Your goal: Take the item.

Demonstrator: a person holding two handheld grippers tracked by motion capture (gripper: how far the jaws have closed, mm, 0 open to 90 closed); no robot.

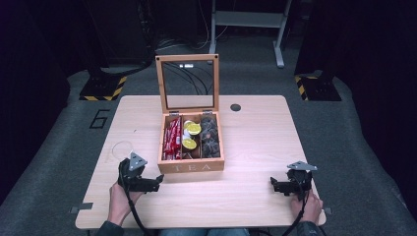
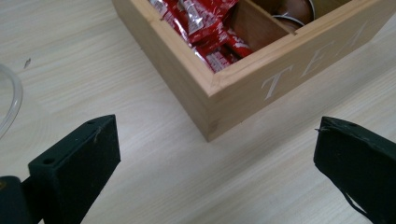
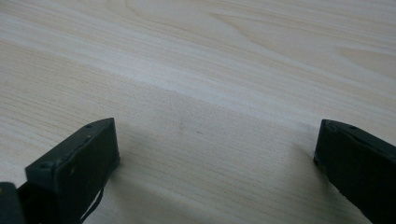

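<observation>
Nearest the lens, bottom of high view: two forearms, left hand (image 1: pixel 119 199) and right hand (image 1: pixel 307 206), each on a gripper. Left gripper (image 1: pixel 156 184) at lower left, just short of the tea box's front left corner. Right gripper (image 1: pixel 273 186) at lower right, well apart from the box, over bare wood. Jaws spread wide on both, nothing between them.

Tea box (image 1: pixel 192 166) at frame centre on the table (image 1: pixel 255 142): wooden, three compartments, glass-paned lid (image 1: pixel 187 83) standing upright at the back. Red sachets (image 1: pixel 171 137) in the left compartment, yellow-topped pods (image 1: pixel 191 136) in the middle, dark bags (image 1: pixel 210 137) in the right.

Left gripper view adds detail: box corner (image 2: pixel 212 109) up close at centre, red sachets (image 2: pixel 205 28) at top, white "TEA" lettering (image 2: pixel 317 65) running off upper right, clear ring edge (image 2: pixel 11 100) at far left. Sachet print unreadable. Same ring faint in high view, left of the left gripper (image 1: pixel 122 149).

Right gripper view: light wood grain (image 3: pixel 210 84) between its own jaws.

Surface: pale wood tabletop, dark round hole (image 1: pixel 235 107) near the back edge. Room: grey carpet, "6" marked on floor (image 1: pixel 100 119) at left, yellow-black hazard-striped bases (image 1: pixel 104 88) upper left and upper right, white frame legs (image 1: pixel 248 22) at top.
</observation>
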